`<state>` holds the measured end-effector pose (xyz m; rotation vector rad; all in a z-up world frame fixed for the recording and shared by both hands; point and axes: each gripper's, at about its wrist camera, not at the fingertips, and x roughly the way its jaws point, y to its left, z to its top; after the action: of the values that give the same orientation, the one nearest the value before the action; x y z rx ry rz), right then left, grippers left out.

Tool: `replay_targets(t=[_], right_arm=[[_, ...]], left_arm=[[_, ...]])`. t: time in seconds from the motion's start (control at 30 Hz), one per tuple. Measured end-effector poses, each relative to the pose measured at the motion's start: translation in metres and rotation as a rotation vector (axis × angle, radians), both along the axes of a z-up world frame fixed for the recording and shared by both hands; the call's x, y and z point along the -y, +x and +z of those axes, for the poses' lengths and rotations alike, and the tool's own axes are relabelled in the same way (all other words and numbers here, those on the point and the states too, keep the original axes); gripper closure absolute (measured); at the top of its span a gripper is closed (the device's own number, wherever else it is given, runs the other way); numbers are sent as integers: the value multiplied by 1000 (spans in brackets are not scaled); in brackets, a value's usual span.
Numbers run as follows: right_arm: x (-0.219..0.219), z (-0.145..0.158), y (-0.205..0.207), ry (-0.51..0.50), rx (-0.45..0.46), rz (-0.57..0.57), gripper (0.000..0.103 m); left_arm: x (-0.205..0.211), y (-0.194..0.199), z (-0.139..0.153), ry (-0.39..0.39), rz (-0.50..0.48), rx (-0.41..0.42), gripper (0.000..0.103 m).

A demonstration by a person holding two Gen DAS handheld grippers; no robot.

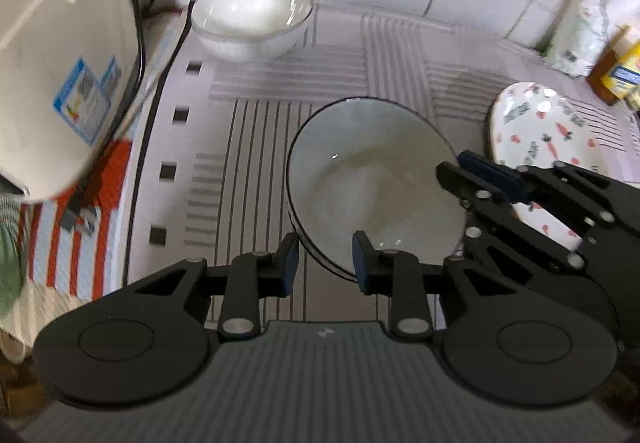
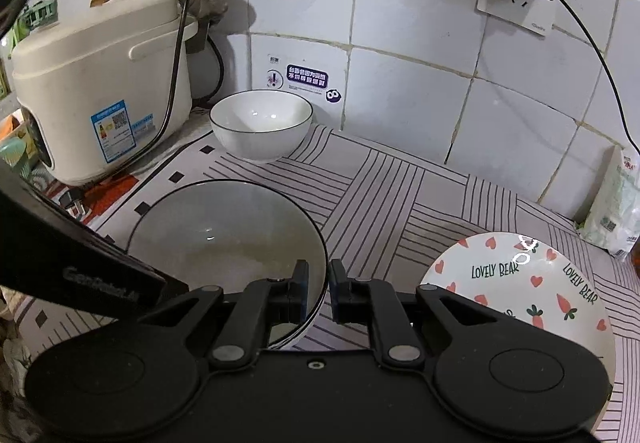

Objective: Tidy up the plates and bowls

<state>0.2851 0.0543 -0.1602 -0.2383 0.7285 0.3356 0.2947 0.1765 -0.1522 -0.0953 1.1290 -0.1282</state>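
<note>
White black-rimmed bowl (image 1: 372, 179), L tongs (image 1: 324, 263) spread astride its rim, R tongs (image 2: 319, 283) pinching rim, heart plate (image 1: 532, 123) part-hidden.

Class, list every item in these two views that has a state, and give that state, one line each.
Large bowl: upright, empty.
Small bowl: upright, empty, on the mat near the wall.
Patterned plate: face up, empty.
Rice cooker: lid closed.
Left gripper: open, astride the large bowl's rim.
Right gripper: shut on the large bowl's rim.
</note>
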Motion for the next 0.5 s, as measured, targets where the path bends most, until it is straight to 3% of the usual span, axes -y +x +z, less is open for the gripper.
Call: replay_targets(t=[0.13, 0.23, 0.37, 0.43, 0.5], right_arm=[[6, 5, 2, 47, -10, -8, 85], [13, 15, -1, 110, -19, -11, 79], [21, 33, -5, 192, -39, 8, 50], [23, 41, -4, 232, -57, 29, 48], [25, 48, -3, 270, -67, 42, 37]], left_arm=[[-1, -8, 14, 26, -29, 28, 76], [-6, -14, 21, 42, -30, 40, 76], [-15, -20, 28, 36, -15, 66, 76], [-20, -23, 32, 30, -10, 92, 73], [-26, -25, 37, 36, 7, 113, 72]])
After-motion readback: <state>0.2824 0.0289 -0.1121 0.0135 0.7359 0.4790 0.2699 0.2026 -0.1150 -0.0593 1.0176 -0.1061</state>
